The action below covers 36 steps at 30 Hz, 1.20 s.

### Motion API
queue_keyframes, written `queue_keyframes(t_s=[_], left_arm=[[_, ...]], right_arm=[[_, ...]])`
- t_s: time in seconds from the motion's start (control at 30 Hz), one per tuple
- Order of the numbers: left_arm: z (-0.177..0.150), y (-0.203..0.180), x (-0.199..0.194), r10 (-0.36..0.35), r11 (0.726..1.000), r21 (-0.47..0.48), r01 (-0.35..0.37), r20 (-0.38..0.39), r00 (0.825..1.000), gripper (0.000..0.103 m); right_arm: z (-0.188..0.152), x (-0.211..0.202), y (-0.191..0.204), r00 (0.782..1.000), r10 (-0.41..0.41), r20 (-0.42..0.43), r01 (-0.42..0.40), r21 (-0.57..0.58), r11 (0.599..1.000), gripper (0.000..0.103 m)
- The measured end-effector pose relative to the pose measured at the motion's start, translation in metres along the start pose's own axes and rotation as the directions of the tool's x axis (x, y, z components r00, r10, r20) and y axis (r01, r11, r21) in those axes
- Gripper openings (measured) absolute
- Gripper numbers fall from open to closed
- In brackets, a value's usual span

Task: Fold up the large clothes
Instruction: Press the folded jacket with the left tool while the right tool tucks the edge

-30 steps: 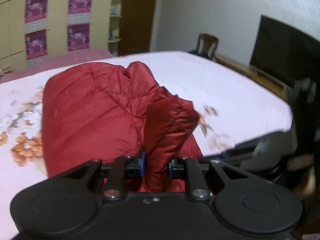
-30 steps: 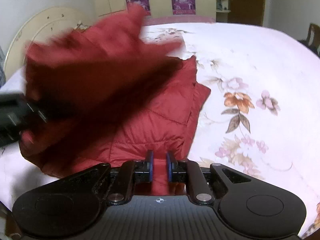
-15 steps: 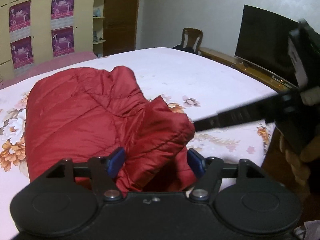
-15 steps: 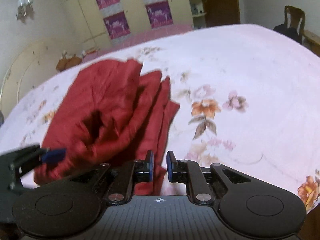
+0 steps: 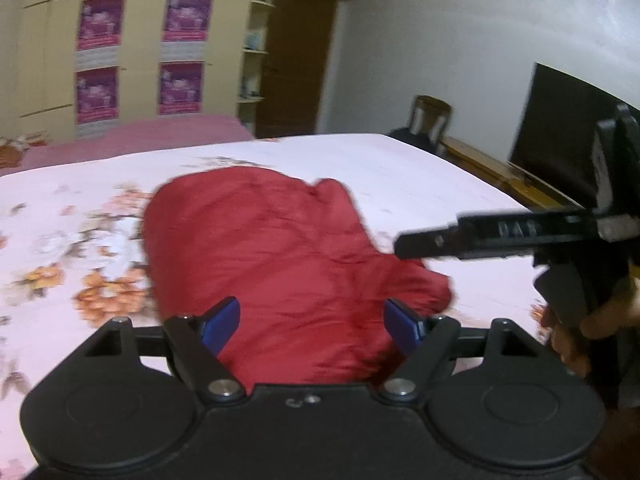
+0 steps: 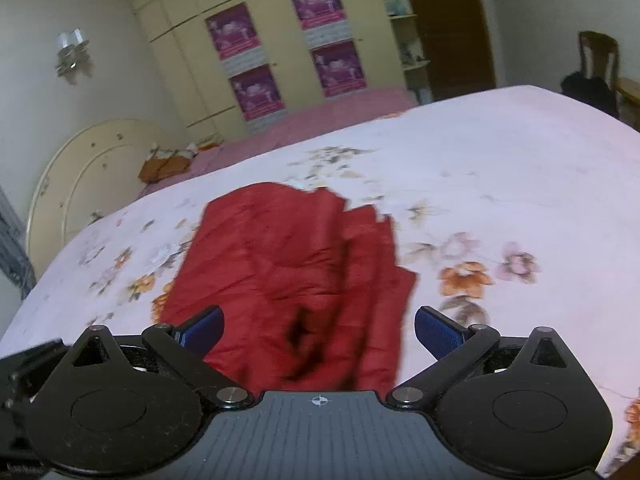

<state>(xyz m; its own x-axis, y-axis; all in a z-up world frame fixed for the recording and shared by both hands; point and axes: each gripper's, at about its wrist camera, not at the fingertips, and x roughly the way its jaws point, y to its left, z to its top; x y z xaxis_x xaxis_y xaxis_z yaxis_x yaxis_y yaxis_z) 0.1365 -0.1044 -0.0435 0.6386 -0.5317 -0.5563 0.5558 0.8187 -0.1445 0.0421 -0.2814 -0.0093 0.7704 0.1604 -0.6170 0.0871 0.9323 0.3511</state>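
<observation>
A red quilted jacket point(image 5: 280, 264) lies folded in a bundle on the floral bed sheet point(image 5: 420, 176). My left gripper point(image 5: 314, 322) hovers above the jacket's near end, its jaws still opening, blue pads clear of the fabric. In the right wrist view the same jacket point(image 6: 288, 264) lies below my right gripper point(image 6: 318, 330), whose jaws are opening wide with nothing pinched between them. The right gripper point(image 5: 408, 246) also shows side-on at the right of the left wrist view, held by a hand point(image 5: 592, 328).
A dark TV screen point(image 5: 568, 136) stands on a wooden bench along the right wall, with a wooden chair point(image 5: 432, 120) beyond it. Cream wardrobes with purple posters point(image 6: 256, 60) and a brown door stand past the bed. A headboard point(image 6: 80, 176) rises at the left.
Both grippers have let go of the red jacket and lifted away from it. The folded sleeve part has dropped flat onto the bundle. The right jaws went from shut to wide apart.
</observation>
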Motion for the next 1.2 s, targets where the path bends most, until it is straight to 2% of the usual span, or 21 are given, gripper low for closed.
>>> queue_keyframes(t_s=[0.03,0.07,0.13,0.2,0.23,0.27,0.3,0.33,0.4,0.43,0.47,0.6,0.73,0.87,0.97,1.13,1.2], left_arm=[[0.001,0.007,-0.003,0.015,1.000,-0.012,-0.015,0.002,1.000,0.078],[0.001,0.014,-0.005,0.028,0.999,-0.026,-0.028,0.004,1.000,0.078],[0.003,0.025,-0.008,0.052,0.998,-0.043,-0.052,0.007,0.999,0.078],[0.003,0.035,-0.007,0.080,0.996,-0.045,-0.079,0.005,0.997,0.078],[0.003,0.040,-0.006,0.087,0.995,-0.045,-0.087,0.003,0.996,0.078],[0.004,0.045,-0.003,0.094,0.994,-0.048,-0.094,0.000,0.996,0.078],[0.004,0.050,-0.001,0.098,0.994,-0.051,-0.098,-0.003,0.995,0.078],[0.003,0.056,0.000,0.097,0.994,-0.056,-0.097,-0.006,0.995,0.078],[0.005,0.065,0.007,0.095,0.993,-0.062,-0.096,-0.016,0.995,0.077],[0.006,0.068,0.011,0.093,0.994,-0.060,-0.094,-0.018,0.996,0.077],[0.007,0.071,0.016,0.094,0.994,-0.057,-0.095,-0.019,0.995,0.076],[0.017,0.083,0.038,0.073,0.993,-0.090,-0.075,-0.024,0.997,0.075],[0.026,0.085,0.067,0.052,0.994,-0.100,-0.055,-0.033,0.998,0.075],[0.027,0.082,0.094,0.068,0.993,-0.096,-0.074,-0.061,0.996,0.074],[0.023,0.082,0.116,0.017,0.994,-0.110,-0.028,-0.095,0.995,0.066],[0.016,0.065,0.132,0.037,0.997,-0.058,-0.043,-0.105,0.994,0.066],[0.015,0.063,0.132,0.048,0.998,-0.043,-0.053,-0.105,0.993,0.066]], right_arm=[[-0.002,0.007,0.006,1.000,-0.006,-0.012,0.006,-0.010,1.000,0.095],[-0.005,0.015,0.011,0.999,-0.010,-0.033,0.010,-0.015,1.000,0.083],[-0.010,0.028,0.015,0.997,-0.020,-0.079,0.020,-0.007,1.000,0.074],[-0.017,0.034,0.015,0.993,-0.052,-0.106,0.053,0.006,0.999,0.074],[-0.021,0.038,0.014,0.992,-0.064,-0.113,0.065,0.009,0.998,0.070],[-0.024,0.039,0.012,0.991,-0.068,-0.119,0.070,0.011,0.997,0.049],[-0.027,0.039,0.011,0.990,-0.059,-0.125,0.062,0.020,0.998,0.042],[-0.030,0.038,0.010,0.990,-0.062,-0.124,0.065,0.024,0.998,0.040],[-0.034,0.033,0.011,0.991,-0.073,-0.112,0.075,0.017,0.997,0.030],[-0.034,0.031,0.010,0.992,-0.072,-0.107,0.075,0.026,0.997,0.021],[-0.034,0.027,0.008,0.993,-0.068,-0.096,0.072,0.038,0.997,0.018],[-0.035,0.014,0.001,0.993,-0.087,-0.076,0.093,0.070,0.993,0.015],[-0.047,0.021,-0.016,0.987,-0.115,-0.116,0.126,0.096,0.987,0.014],[-0.058,0.034,-0.034,0.980,-0.121,-0.156,0.141,0.120,0.983,0.014],[-0.064,0.045,-0.041,0.971,-0.153,-0.185,0.173,0.100,0.980,0.014],[-0.056,0.036,-0.053,0.965,-0.148,-0.215,0.169,0.083,0.982,0.015],[-0.045,0.017,-0.057,0.971,-0.158,-0.181,0.178,0.096,0.979,0.015]])
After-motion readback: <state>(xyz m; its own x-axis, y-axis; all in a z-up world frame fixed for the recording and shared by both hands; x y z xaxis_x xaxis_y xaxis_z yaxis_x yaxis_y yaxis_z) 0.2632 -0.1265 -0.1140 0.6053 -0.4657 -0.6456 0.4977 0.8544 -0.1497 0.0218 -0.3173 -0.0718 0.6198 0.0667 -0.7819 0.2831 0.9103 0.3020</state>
